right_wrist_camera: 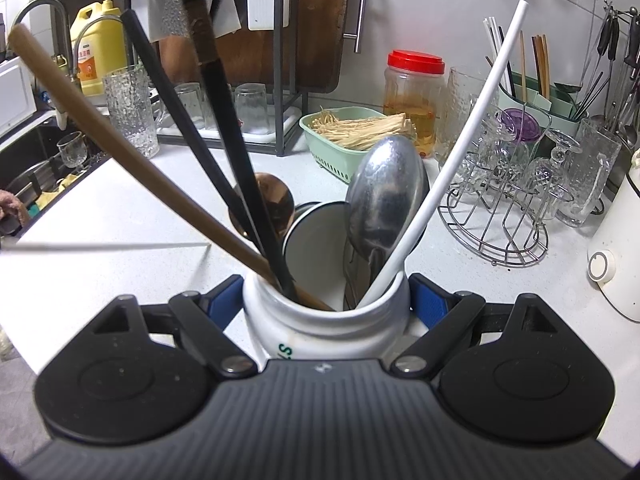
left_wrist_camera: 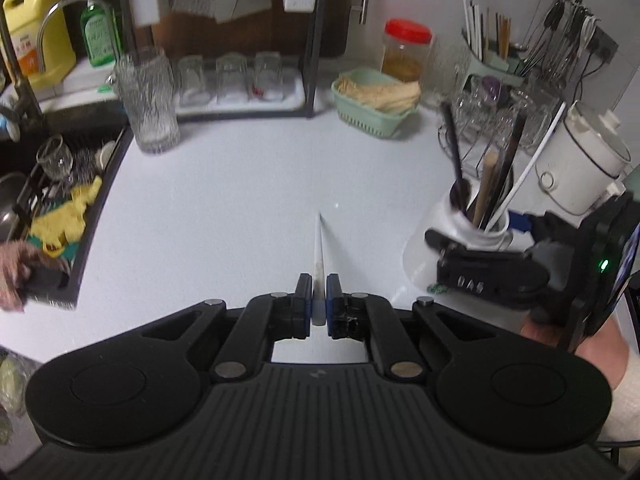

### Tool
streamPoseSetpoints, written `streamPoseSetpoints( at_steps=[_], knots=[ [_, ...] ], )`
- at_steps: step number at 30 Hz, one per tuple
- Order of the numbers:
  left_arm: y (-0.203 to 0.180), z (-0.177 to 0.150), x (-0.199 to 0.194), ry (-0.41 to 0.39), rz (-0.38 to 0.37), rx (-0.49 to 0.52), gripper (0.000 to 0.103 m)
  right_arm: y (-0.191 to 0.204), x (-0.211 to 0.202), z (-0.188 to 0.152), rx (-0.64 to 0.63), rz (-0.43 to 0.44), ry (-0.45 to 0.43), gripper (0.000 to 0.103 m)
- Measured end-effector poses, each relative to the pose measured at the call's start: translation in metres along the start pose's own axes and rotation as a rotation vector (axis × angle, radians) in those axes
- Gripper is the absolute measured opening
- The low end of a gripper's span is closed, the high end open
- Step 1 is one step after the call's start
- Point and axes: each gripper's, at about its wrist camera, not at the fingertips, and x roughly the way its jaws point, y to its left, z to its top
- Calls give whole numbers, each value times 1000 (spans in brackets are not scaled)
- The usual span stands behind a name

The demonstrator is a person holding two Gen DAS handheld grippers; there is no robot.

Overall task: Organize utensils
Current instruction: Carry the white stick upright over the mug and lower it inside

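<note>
My left gripper (left_wrist_camera: pixel 319 280) is shut on a thin white chopstick (left_wrist_camera: pixel 320 248), which points forward above the white counter (left_wrist_camera: pixel 248 184). The right wrist view shows that chopstick (right_wrist_camera: pixel 108 246) as a pale blurred line at the left. My right gripper (right_wrist_camera: pixel 326 304) is shut on the neck of a white ceramic jar (right_wrist_camera: pixel 320 324), with its blue pads (right_wrist_camera: pixel 428 304) on both sides. The jar holds a wooden handle (right_wrist_camera: pixel 100 128), black handles (right_wrist_camera: pixel 224 120), a steel spoon (right_wrist_camera: pixel 384 188), a copper spoon (right_wrist_camera: pixel 268 200) and a white stick (right_wrist_camera: pixel 460 140). In the left wrist view the jar (left_wrist_camera: pixel 420 252) and right gripper (left_wrist_camera: pixel 476 230) are at the right.
A sink (left_wrist_camera: pixel 60 200) with dishes and a yellow cloth lies left, with a hand (left_wrist_camera: pixel 12 276) at its edge. A textured glass (left_wrist_camera: pixel 148 108), a green basket (left_wrist_camera: pixel 372 108), a wire rack of glasses (left_wrist_camera: pixel 500 120) and a white cooker (left_wrist_camera: pixel 580 160) line the back and right.
</note>
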Motion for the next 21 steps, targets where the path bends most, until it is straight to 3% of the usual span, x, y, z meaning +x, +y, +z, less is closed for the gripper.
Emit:
streamPoseSetpoints(
  at_steps=[21],
  knots=[
    [-17, 85, -40, 1, -21, 175, 8, 2, 4, 0, -11, 13, -17, 90]
  ],
)
